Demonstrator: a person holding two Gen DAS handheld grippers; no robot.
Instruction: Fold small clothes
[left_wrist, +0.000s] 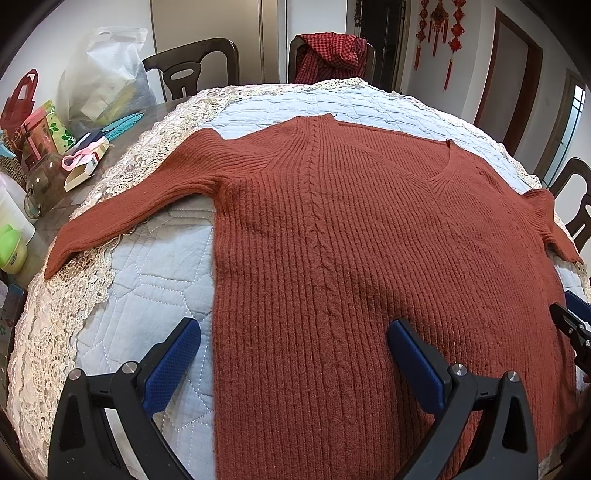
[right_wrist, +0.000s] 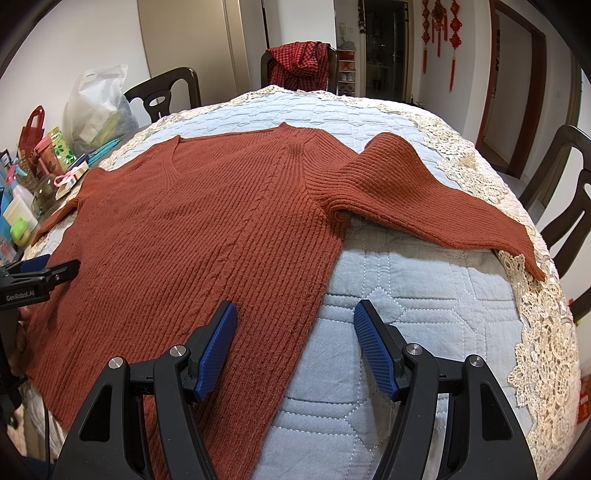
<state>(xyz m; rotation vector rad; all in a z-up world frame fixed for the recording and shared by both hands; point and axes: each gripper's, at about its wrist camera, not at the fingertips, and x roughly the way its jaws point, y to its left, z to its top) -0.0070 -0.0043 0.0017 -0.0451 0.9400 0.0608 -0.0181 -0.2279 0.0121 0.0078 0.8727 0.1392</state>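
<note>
left wrist view: left gripper (left_wrist: 291, 354) and right gripper (right_wrist: 295, 338) gape over sweater (left_wrist: 351, 240); clutter (left_wrist: 44, 147) well aside.

The left tongs (left_wrist: 293, 354) and right tongs (right_wrist: 295, 341) have black arms, bumpy blue pads (right_wrist: 218, 347), and shiny silver screws (right_wrist: 413, 348).

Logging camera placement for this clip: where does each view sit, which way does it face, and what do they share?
Left wrist: on the left gripper, open over the rust-red ribbed knit sweater's left edge, facing the far chairs; the right gripper shows at the frame's right edge.
Right wrist: on the right gripper, open over the sweater's right edge, facing likewise; the left gripper shows at the left.
Shared: sweater, pale blue quilted cover, red checked cloth on a chair.
</note>
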